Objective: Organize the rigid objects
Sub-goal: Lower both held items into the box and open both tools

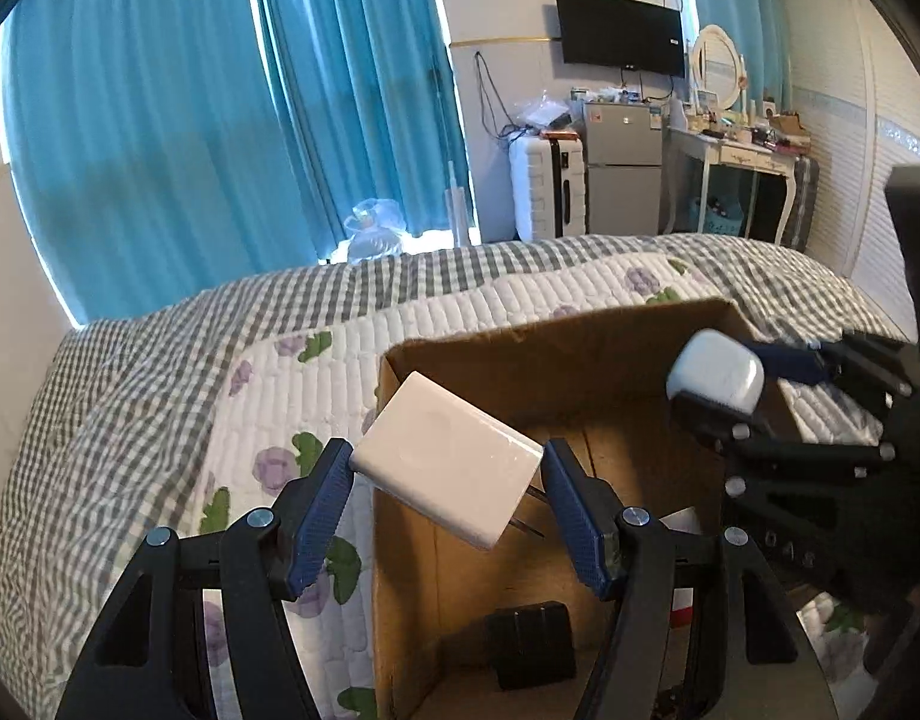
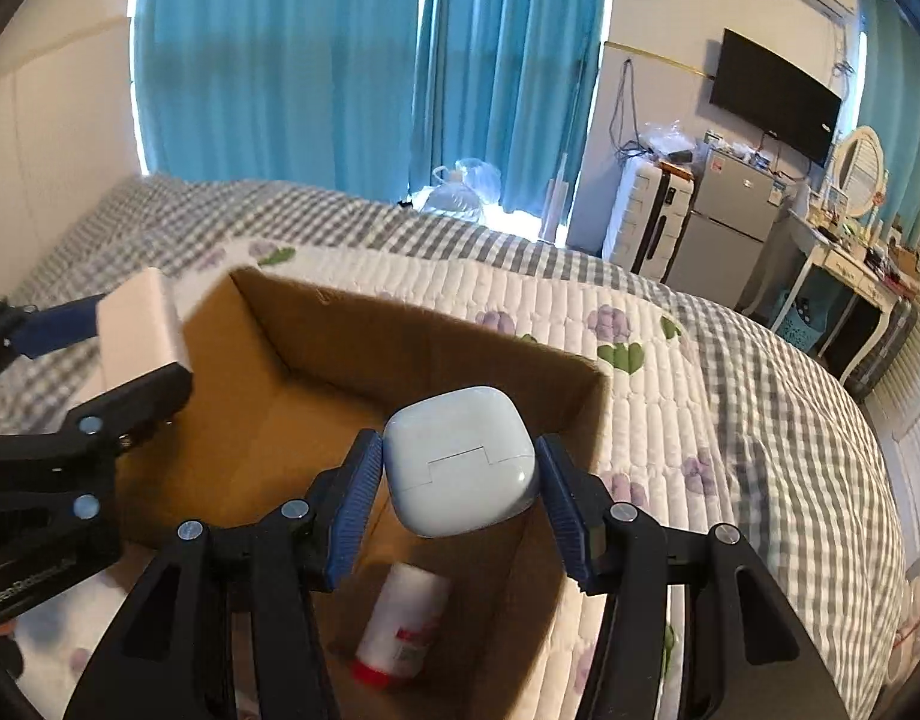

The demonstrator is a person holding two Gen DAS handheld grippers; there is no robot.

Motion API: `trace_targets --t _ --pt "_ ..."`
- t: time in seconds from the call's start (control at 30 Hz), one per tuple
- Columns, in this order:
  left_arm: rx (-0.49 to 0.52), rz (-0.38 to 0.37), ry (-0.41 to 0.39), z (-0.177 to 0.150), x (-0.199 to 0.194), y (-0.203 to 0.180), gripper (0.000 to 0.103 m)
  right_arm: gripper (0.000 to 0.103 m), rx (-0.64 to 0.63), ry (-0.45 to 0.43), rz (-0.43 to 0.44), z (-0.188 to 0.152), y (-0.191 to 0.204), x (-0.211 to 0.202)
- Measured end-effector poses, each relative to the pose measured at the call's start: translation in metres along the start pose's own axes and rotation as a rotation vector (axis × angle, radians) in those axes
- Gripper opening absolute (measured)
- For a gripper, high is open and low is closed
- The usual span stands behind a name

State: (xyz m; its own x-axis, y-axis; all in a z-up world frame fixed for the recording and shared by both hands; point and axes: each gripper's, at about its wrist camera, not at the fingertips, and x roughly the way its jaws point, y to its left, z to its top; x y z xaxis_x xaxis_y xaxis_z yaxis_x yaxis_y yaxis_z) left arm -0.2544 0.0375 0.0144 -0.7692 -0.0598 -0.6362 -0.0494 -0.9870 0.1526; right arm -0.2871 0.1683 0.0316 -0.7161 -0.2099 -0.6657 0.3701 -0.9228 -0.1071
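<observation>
While the left claw (image 1: 448,468) pinches a glossy white charger (image 1: 445,459), the right claw (image 2: 460,480) grips a rounded pale-blue earbud case (image 2: 460,459).

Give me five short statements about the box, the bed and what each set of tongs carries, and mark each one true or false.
1. The left tongs are shut on a white charger. True.
2. The right tongs are empty. False: they grip a white earbud case.
3. The cardboard box sits on a quilted bed. True.
4. The box has nothing in it. False: a white bottle with a red cap and a black object lie inside.
5. The curtains are red. False: they are blue.
</observation>
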Motion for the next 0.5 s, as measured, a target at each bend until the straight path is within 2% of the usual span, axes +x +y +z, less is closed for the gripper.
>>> trace_targets --t 0.13,0.17,0.23,0.33,0.5 --pt "0.003 -0.007 0.016 -0.007 0.008 0.001 0.066 0.054 0.025 -0.021 -0.016 0.003 -0.008 0.012" --pt "0.005 -0.01 0.016 -0.009 0.007 0.0 0.066 0.062 0.049 -0.019 -0.012 0.004 -0.012 0.014" --pt "0.019 -0.011 0.022 -0.009 0.008 -0.003 0.066 0.067 0.089 -0.041 0.005 0.005 -0.02 0.011" --pt "0.027 0.004 0.043 -0.008 0.01 -0.011 0.066 0.068 0.093 -0.077 -0.03 0.008 -0.021 -0.002" --pt "-0.005 -0.019 0.112 -0.004 0.035 -0.021 0.066 0.068 0.09 -0.083 -0.028 0.007 -0.025 -0.015"
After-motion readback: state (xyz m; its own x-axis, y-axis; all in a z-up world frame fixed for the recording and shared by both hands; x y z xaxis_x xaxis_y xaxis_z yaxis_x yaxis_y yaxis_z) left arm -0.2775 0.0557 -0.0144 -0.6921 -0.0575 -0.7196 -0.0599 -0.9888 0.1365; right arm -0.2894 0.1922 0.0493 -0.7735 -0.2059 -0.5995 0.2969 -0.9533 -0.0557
